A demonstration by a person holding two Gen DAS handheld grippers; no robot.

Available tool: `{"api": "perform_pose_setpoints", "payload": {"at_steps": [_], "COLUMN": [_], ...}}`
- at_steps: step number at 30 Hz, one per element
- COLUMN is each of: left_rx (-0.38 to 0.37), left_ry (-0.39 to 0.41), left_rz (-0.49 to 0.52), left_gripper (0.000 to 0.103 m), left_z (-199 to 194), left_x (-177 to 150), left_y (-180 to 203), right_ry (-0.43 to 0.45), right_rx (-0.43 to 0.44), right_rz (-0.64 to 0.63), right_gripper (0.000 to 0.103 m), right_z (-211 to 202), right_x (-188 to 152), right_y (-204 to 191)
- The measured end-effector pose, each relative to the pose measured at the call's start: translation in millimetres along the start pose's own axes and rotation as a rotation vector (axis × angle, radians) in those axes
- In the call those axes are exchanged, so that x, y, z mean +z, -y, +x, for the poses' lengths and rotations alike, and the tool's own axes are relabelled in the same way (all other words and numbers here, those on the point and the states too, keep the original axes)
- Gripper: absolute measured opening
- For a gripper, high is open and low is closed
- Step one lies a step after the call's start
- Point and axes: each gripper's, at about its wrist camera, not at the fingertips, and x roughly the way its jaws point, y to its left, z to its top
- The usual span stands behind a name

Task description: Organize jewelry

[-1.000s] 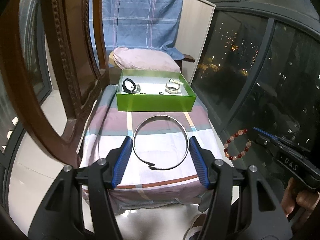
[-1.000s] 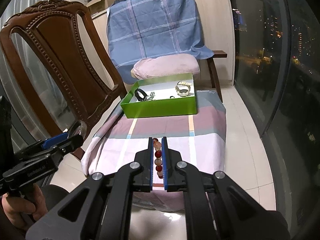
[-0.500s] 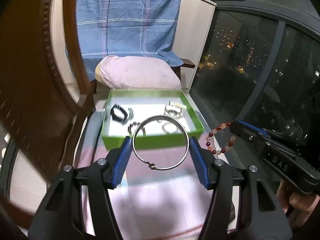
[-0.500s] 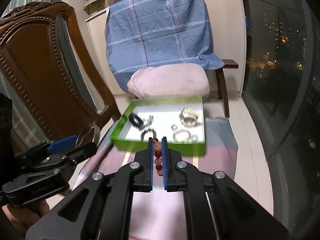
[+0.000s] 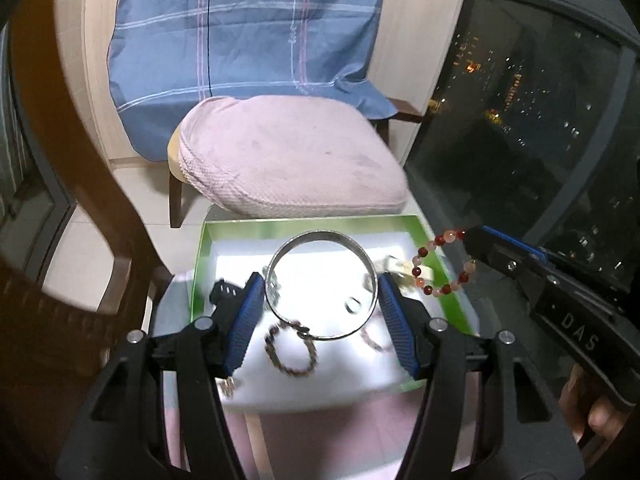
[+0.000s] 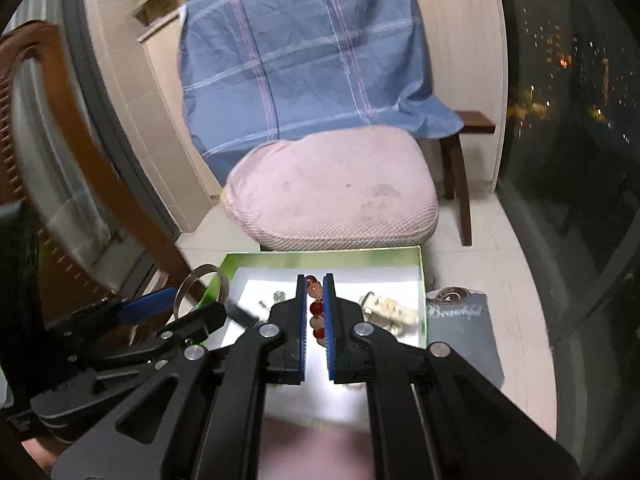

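My left gripper (image 5: pixel 322 312) is shut on a silver bangle (image 5: pixel 308 241) and holds it above the green box (image 5: pixel 312 226). My right gripper (image 6: pixel 314 320) is shut on a red and pink bead bracelet (image 6: pixel 314 308), also over the box (image 6: pixel 320 256). The bracelet (image 5: pixel 442 264) hangs from the right gripper at the box's right side in the left wrist view. The bangle (image 6: pixel 198 284) shows at the left in the right wrist view. In the box lie a brown chain bracelet (image 5: pixel 292 350), a black band (image 5: pixel 224 294), a small ring (image 5: pixel 354 305) and a pale bracelet (image 6: pixel 390 308).
A pink cushion (image 5: pixel 288 164) on a wooden chair draped with a blue plaid cloth (image 5: pixel 248 48) stands just behind the box. A carved wooden chair back (image 6: pixel 44 128) is at the left. A dark glass window (image 5: pixel 540 128) is at the right. A dark pouch (image 6: pixel 460 320) lies right of the box.
Both grippers have moved forward with their jewelry, from over the striped cloth to above the green box. The box now sits under the fingertips.
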Motion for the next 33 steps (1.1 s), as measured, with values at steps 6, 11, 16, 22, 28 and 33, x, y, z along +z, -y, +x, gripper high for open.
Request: {"api": "perform_pose_setpoints", "payload": {"at_steps": [6,11,16,22,28,33], "left_rx": [-0.011,0.009,-0.013,-0.04,0.05,0.087], "left_ry": [-0.058,0.016,0.151,0.086,0.078,0.098], "left_rz": [0.007,0.001,0.001,0.035,0.029,-0.032], "left_gripper": [0.06,0.098,0.099,0.099,0.099,0.099], "left_z": [37.8,13.6,-66.2,-135.8,-179.4,-229.3], "left_x": [14.6,16.8,-8.5,-79.5,-160.6,-206.0], "left_y": [-5.4,-13.8,-20.7,-9.2,5.9,15.5], "right_ry": [-0.038,0.021,0.152,0.162,0.098,0.083], "right_rx": [0.003,-0.01,0.004,-0.036,-0.152,-0.151], "right_rz": [0.038,0.091,0.104,0.019,0.028,0.037], "right_gripper": [0.009,0.077,0.094,0.1,0.1,0.1], "right_z": [49.0,30.9,-55.5,-140.2,-194.6,-230.5], "right_x": [18.4,18.7,-6.4,-75.9,-146.7,-175.9], "right_y": [4.2,14.4,20.5,-2.7,-24.1,-33.8]}}
